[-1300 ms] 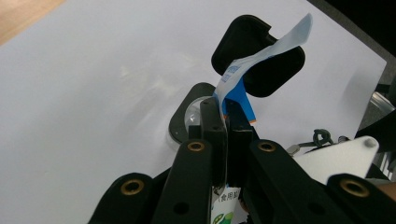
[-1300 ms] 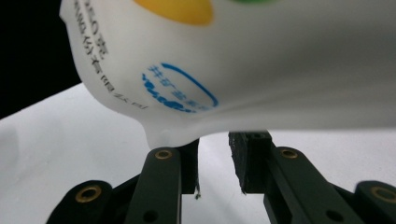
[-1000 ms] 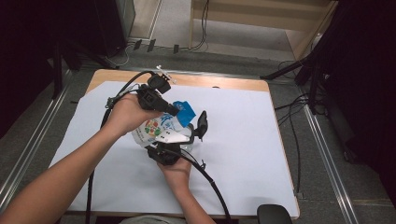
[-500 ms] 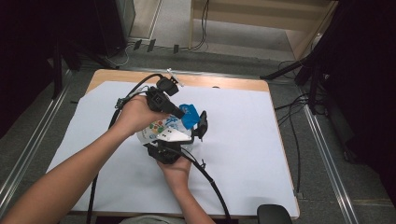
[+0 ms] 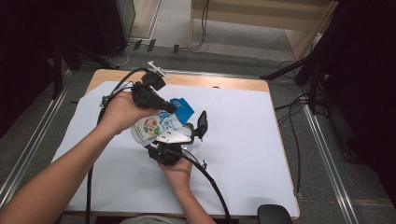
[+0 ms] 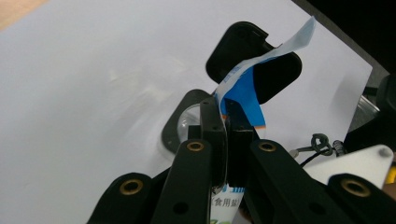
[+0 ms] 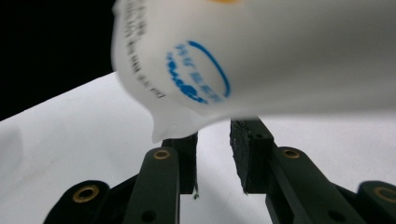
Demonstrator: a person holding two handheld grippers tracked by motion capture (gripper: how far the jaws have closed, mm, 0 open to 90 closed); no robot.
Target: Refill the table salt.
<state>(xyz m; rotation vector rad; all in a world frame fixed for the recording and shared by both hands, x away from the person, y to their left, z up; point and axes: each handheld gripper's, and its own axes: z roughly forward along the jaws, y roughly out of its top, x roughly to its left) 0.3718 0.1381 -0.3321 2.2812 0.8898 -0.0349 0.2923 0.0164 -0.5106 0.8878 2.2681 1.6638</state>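
White sheeting covers the counter (image 5: 243, 140), above which a printed salt pouch (image 5: 156, 125) is held up, its blue top edge pinched flat by the left tool (image 6: 226, 122). With the right tool (image 7: 214, 140) parted, its jaws holding a glass jar (image 5: 187, 135) just under the pouch, the torn corner is best kept directly over the jar mouth and tilted slowly.

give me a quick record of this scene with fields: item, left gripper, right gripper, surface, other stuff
item: white plastic pouch with blue top edge and colourful round print, held above the table
left gripper: left gripper shut on the pouch's blue top edge, pinched between its jaws
right gripper: right gripper under the pouch's lower corner, a gap showing between its jaws; whether it grips anything cannot be told
surface: white sheet over a wooden table
other stuff: clear glass with a black rim on the sheet below the pouch
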